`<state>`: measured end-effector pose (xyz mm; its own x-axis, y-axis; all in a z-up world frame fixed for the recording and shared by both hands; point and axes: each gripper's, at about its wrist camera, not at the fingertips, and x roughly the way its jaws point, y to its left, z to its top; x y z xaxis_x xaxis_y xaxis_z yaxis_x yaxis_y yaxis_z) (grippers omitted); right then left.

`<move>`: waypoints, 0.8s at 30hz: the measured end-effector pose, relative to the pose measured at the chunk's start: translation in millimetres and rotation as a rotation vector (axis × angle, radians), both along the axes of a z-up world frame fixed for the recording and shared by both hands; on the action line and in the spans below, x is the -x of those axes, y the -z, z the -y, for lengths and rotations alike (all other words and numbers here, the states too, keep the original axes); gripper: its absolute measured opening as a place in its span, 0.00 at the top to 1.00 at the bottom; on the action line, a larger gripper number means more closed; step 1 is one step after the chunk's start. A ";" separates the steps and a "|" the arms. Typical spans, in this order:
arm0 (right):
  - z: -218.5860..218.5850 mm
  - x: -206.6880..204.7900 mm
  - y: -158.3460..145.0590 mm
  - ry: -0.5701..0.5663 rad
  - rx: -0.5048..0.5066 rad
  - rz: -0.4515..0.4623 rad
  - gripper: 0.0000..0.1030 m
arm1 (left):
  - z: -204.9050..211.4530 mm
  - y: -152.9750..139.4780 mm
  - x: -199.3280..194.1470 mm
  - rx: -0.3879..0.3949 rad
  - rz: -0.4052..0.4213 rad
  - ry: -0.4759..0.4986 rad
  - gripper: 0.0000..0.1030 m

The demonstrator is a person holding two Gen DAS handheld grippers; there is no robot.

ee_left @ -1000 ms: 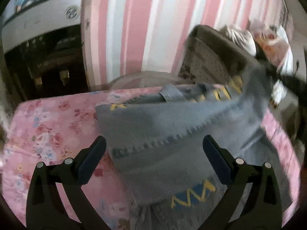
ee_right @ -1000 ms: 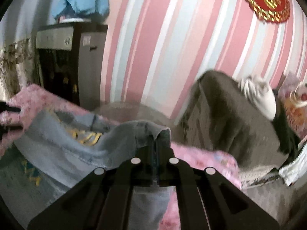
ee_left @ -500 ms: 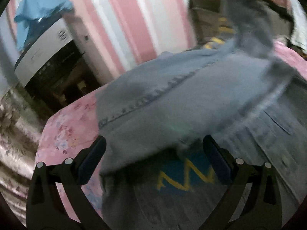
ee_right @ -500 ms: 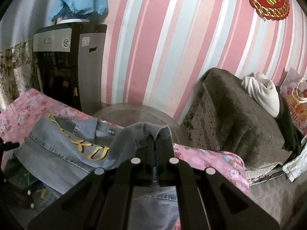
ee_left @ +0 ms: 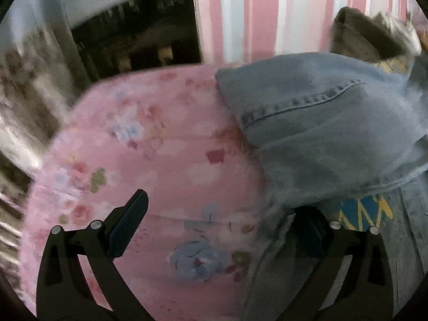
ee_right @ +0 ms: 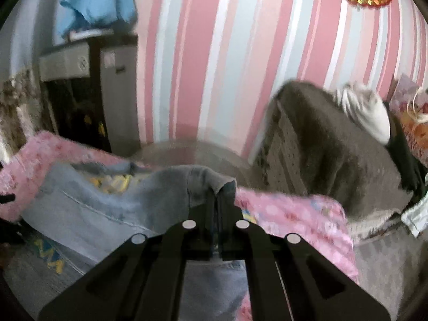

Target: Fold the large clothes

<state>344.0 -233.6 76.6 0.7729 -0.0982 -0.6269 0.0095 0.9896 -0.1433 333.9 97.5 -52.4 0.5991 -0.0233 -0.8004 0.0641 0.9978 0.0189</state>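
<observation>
Our open left hand-held gripper (ee_left: 219, 230) has swung down to the pale blue denim jacket's (ee_left: 321, 123) lower-left edge on the pink floral bed (ee_left: 160, 147); our right hand-held gripper (ee_right: 216, 200) stays pinched on the folded-over denim, centre frame.

Bare pink sheet (ee_left: 165, 144) left of denim jacket (ee_left: 334, 123).

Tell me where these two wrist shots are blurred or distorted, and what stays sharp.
Left wrist view: motion smear across the pink floral sheet and the dark cabinet; the denim jacket keeps a readable seam, and the left gripper is crisp. Right wrist view: milder blur on the jacket fold and the grey-covered chair; the right gripper is sharp. Fisheye bends the striped wallpaper in both.
</observation>
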 end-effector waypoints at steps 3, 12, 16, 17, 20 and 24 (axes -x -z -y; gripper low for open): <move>18.0 -10.8 34.8 0.041 -0.053 -0.130 0.99 | -9.7 2.5 1.3 0.076 -0.029 0.002 0.03; 61.7 -23.5 92.0 0.085 -0.218 -0.253 0.92 | 12.4 -45.1 15.7 0.101 0.074 0.170 0.03; 66.4 -13.2 84.2 0.054 -0.249 -0.202 0.69 | 11.8 -59.6 -9.8 0.131 0.097 0.164 0.03; 66.9 -10.7 83.6 0.049 -0.259 -0.196 0.66 | 14.1 -61.8 -17.4 0.127 0.101 0.161 0.03; 62.8 -9.2 85.3 0.010 -0.279 -0.206 0.66 | 21.3 -57.6 -50.8 0.105 0.087 0.145 0.03; 50.1 -9.9 99.6 -0.024 -0.245 -0.240 0.64 | 37.0 -39.6 -83.4 0.081 0.036 0.143 0.03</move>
<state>353.9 -283.7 -22.9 0.6006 0.0945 -0.7939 -0.0192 0.9944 0.1038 417.3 60.6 -12.9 0.6133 -0.1737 -0.7705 0.2063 0.9769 -0.0560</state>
